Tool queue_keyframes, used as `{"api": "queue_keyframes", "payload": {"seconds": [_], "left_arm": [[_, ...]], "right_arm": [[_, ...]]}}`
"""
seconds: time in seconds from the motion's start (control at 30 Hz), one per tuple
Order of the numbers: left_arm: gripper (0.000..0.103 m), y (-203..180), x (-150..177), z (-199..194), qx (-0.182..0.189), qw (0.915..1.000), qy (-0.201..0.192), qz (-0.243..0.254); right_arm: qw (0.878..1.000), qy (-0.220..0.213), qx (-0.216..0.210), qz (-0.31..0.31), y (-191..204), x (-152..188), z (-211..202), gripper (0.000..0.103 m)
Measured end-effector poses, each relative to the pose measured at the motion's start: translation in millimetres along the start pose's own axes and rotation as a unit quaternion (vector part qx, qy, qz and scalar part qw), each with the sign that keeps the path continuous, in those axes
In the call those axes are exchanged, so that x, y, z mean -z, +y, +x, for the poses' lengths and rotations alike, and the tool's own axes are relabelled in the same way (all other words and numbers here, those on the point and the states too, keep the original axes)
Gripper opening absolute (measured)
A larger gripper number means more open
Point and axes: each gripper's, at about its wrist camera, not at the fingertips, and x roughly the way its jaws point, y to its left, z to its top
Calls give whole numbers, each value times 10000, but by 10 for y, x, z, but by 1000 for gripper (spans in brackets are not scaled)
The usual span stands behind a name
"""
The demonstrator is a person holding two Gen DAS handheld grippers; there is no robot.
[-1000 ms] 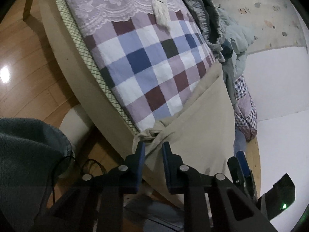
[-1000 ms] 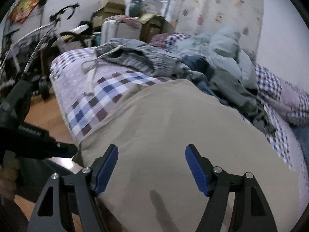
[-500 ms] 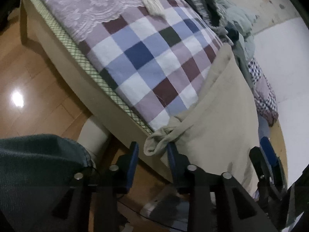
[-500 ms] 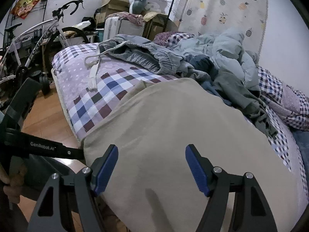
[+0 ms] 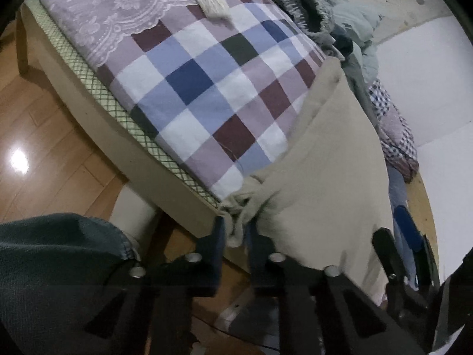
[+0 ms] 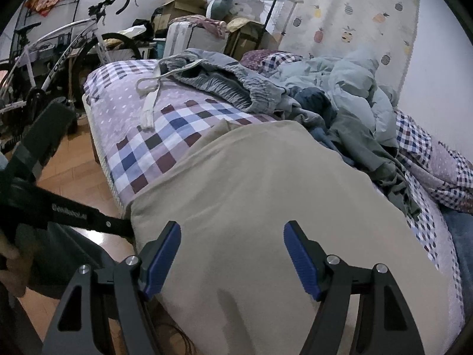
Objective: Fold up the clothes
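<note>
The whole next move hangs on one corner. The left gripper [image 5: 236, 230] has its fingers pinched down on the bunched corner of the beige cloth [image 5: 331, 177], right at the bed [image 5: 165, 177] edge, low centre of the left view. From that pinch the cloth runs up and to the right across the frame, so its long axis goes away from the fingers toward the far clothes pile [image 5: 348, 38].

Over in the right view, the right gripper [image 6: 232, 256] has its blue pads [image 6: 165, 254] spread wide with nothing between them. It hovers over the near end of the cloth, which fills the middle and lower part of that frame. Can't tell if the pads actually touch the fabric. So the left one is the only one holding anything; the right is near the cloth but on the flat middle, not at a corner.

Guessing the fold needs the right gripper to find the other near corner, which looks to be lower right and out of frame.

Count, left to right in the right view:
- one bicycle [image 6: 59, 44], upper left
- one pale strap [image 6: 150, 100] on the checked sheet [image 6: 142, 159]
- one grey garment [image 6: 224, 85]
- one heap of bluish clothes, too tangled to count
- one beige cloth
- two grippers
</note>
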Motion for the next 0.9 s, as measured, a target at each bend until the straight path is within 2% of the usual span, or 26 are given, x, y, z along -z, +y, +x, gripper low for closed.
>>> {"api": "queue_keyframes", "payload": {"seconds": [0.27,0.43,0.6,0.83,0.9], "left_arm": [[4,-15,26,-389,825,9963,-109,-201],[3,-10,7,-574,1239,9916,-177,-315],[3,18,11,-652,1542,9868,-148,-473],[3,15,7,-714,1828,9821,-156,-426],[2,17,12,-738,1921,9804,-156,-416]], "right_arm": [[9968,-221,-88,-763,415,29,-139,77],[9864,-434,-65,-1585,884,80,-256,79],[9615,-705,482,-2612,1301,196,-216,79],[9330,-805,1283,-3266,1477,323,34,78],[9298,-756,1437,-3302,1478,326,87,76]]}}
